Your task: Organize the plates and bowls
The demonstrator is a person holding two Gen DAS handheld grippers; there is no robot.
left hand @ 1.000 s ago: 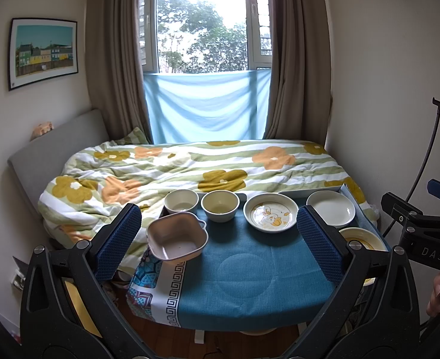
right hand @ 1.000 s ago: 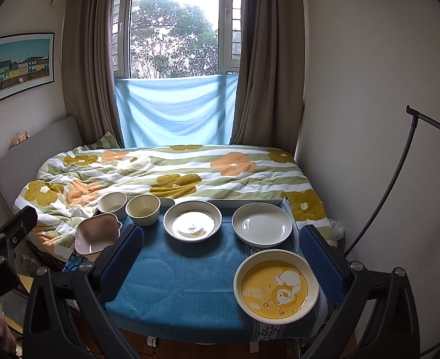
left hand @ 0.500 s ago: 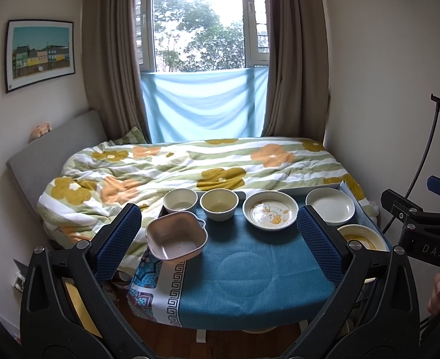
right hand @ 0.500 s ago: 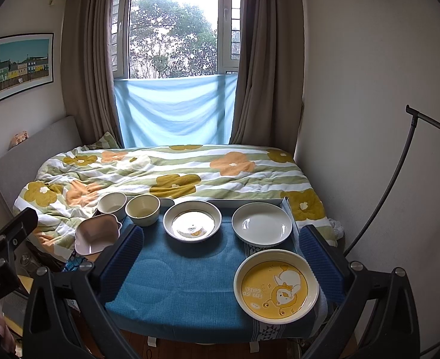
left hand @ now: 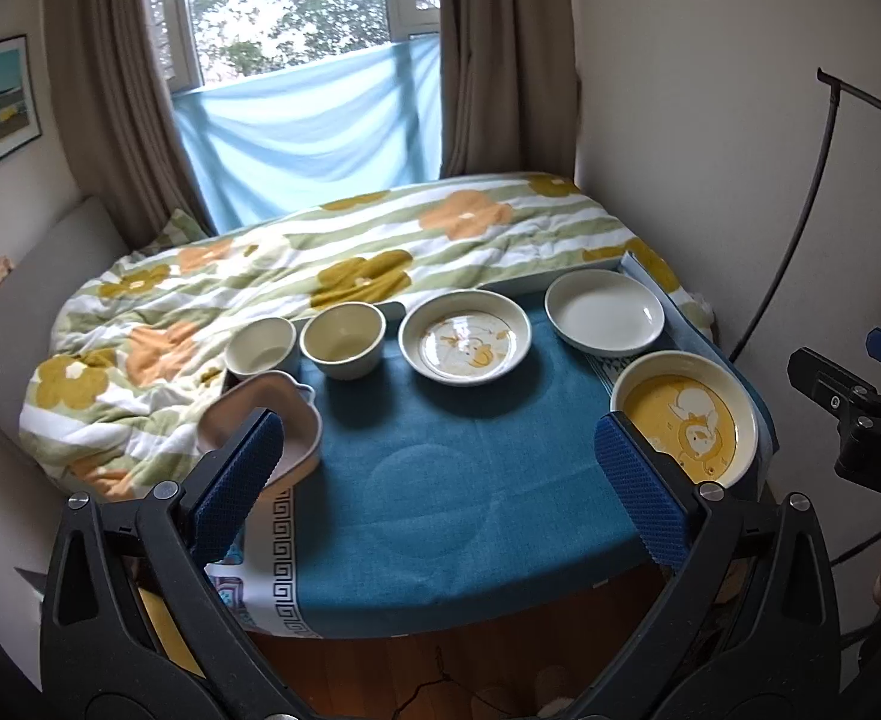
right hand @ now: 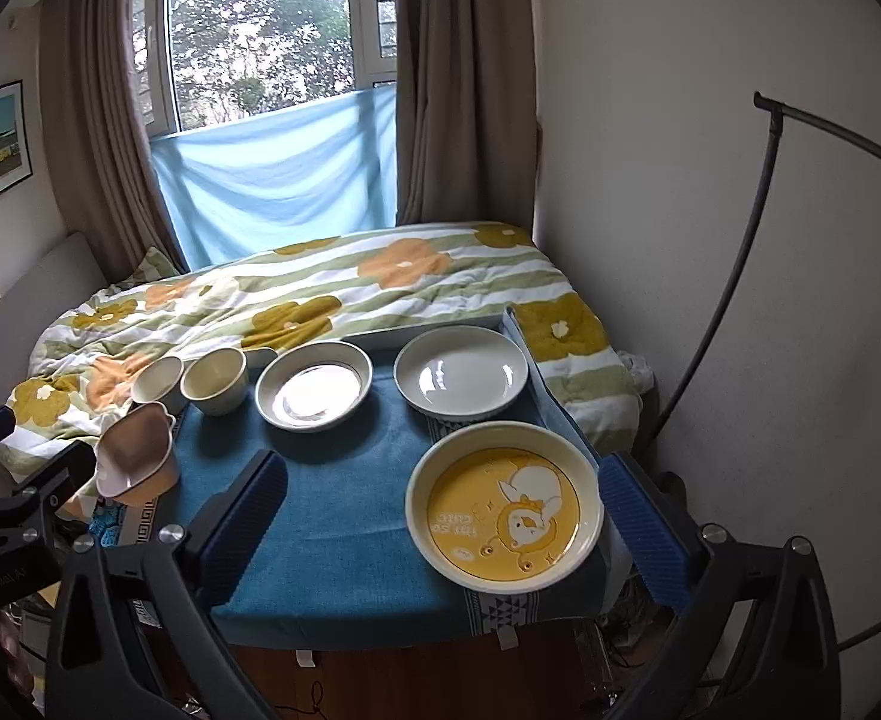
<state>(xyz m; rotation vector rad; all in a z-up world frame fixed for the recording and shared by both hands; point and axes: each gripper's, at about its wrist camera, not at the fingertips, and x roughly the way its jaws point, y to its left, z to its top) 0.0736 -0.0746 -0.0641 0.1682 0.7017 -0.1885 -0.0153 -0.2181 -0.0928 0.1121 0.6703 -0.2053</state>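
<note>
Plates and bowls lie spread over the blue-clothed table (left hand: 440, 480), nothing stacked yet: a yellow cartoon plate (right hand: 503, 516) at the near right, a white plate (right hand: 461, 375) and a duck-print plate (left hand: 464, 345) behind it, two round bowls (left hand: 341, 339) and a pink bowl (left hand: 260, 426) to the left. The right gripper (right hand: 440, 516) and left gripper (left hand: 440, 468) both hover spread wide, empty. I judge this the approach; the next move calls for closing on one rim.
</note>
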